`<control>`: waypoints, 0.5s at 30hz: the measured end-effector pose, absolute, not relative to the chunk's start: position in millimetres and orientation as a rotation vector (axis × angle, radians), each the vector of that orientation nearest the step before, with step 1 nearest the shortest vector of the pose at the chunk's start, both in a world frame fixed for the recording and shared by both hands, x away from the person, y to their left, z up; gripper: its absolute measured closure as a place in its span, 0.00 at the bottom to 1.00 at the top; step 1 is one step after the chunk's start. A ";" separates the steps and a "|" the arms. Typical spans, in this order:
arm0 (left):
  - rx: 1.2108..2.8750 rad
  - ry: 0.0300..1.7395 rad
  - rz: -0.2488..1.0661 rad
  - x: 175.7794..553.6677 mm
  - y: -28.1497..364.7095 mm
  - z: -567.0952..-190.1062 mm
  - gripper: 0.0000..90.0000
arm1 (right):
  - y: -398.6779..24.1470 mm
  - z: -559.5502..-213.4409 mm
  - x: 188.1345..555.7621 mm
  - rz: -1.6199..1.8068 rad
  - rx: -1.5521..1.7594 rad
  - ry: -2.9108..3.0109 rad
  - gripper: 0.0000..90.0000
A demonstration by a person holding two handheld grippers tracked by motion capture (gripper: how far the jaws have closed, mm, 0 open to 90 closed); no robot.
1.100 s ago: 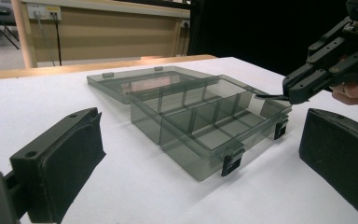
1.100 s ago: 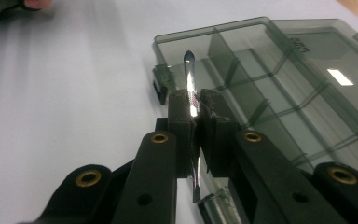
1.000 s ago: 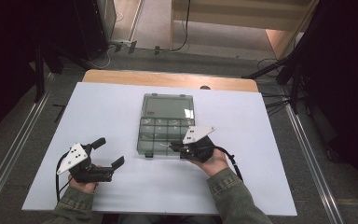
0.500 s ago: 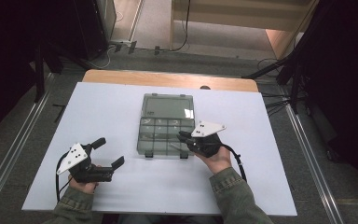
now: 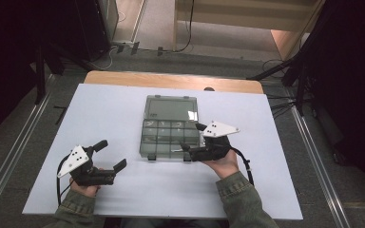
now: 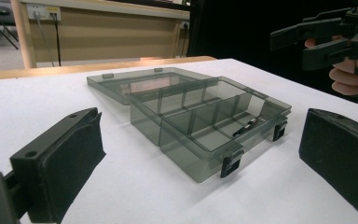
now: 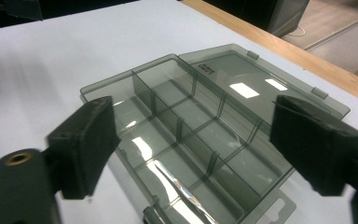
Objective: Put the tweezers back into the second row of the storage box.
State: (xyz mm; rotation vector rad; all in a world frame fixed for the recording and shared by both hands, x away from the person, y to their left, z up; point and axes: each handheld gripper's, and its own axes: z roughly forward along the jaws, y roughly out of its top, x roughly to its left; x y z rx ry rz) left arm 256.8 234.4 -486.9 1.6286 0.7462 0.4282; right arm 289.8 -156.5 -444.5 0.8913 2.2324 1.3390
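— What was found on the work surface?

— One smoke-grey translucent plastic compartment box (image 5: 170, 140) was recorded near the middle of a white, matte, rectangular table top (image 5: 114, 109), which was laid over a wooden board with a strip left bare at the far edge. The flat hinged lid (image 5: 171, 108) was found thrown fully back, lying on the table beyond the tray. Thin upright dividers were seen to split the tray into rows of rectangular cells; an exact cell count could not be made. Two dark latch clips (image 6: 230, 163) were counted on the near wall.

— Was anything noted inside?

— One slim, shiny, metallic rod-like item (image 7: 179, 186) was observed lying flat in a near-row cell. Its nature could not be determined.

— How were the tools found?

— Two were counted, each hand-held, black, hard-bodied and faced with dull padded blocks, and each topped by a grey three-cornered plate. The left gripper (image 5: 111, 154) was seen low over the table's near-left area, well apart from the box, its jaws spread wide with nothing between them. The right gripper (image 5: 192, 137) was seen at the box's near-right corner, above the tray's edge, its jaws likewise spread wide and holding nothing. In the right gripper view the open tray was framed between the two pads (image 7: 86, 144). Contact with the box could not be established.

— And the sleeves?

— Two olive-green fabric cuffs (image 5: 235, 190) were noted.
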 end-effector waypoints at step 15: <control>1.612 0.752 0.414 257.7 234.8 -486.5 0.00 | -187.0 -448.0 265.7 1.450 1.052 2.013 0.00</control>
